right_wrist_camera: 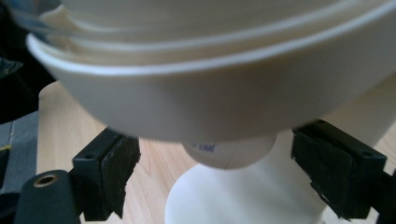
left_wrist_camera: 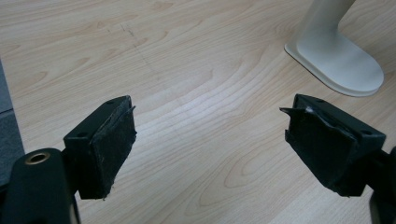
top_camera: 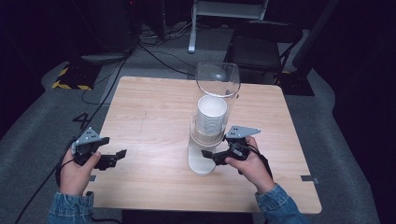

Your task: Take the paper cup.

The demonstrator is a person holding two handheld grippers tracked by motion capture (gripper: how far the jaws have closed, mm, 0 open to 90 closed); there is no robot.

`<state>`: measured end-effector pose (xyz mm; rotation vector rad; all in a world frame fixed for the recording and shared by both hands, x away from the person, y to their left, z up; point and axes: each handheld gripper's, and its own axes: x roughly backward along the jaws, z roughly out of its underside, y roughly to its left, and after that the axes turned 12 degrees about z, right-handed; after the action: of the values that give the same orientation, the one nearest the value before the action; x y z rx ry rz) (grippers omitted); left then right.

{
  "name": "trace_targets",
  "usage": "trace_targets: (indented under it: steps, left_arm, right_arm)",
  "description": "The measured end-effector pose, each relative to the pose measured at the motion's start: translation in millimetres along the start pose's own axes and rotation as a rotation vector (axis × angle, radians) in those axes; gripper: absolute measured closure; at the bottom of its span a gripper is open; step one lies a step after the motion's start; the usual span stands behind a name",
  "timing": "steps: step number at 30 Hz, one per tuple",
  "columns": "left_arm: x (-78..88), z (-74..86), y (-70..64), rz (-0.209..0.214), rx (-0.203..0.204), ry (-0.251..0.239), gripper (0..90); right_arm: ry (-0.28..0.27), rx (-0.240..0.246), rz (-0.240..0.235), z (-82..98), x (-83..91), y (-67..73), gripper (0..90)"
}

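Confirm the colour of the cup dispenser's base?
Off-white; the cup dispenser's rounded plastic base shows best in the left gripper view.

Left gripper (top_camera: 122, 153) is held low with jaws spread wide, while right gripper (top_camera: 205, 153) points leftward, jaws likewise apart.

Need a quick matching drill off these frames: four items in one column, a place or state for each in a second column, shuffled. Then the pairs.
Items
1. left gripper
2. right gripper
3. cup stack
4. dispenser base

Places or states
A. white, flat on the table
B. open over bare wood, off to the left
C. inside the clear tube
D. open, jaws either side of the lowest cup under the dispenser

Pairs: 1-B, 2-D, 3-C, 4-A
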<state>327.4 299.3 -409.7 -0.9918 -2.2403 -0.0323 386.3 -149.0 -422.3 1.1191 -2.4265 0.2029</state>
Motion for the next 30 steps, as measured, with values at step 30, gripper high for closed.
trace_targets:
  steps: [30]
  left_arm:
    - [-3.4, 3.2, 3.6, 0.007, 0.003, 0.015, 15.9]
  right_arm:
    - [-0.276, -0.008, 0.130, 7.7, -10.4, 15.3, 30.7]
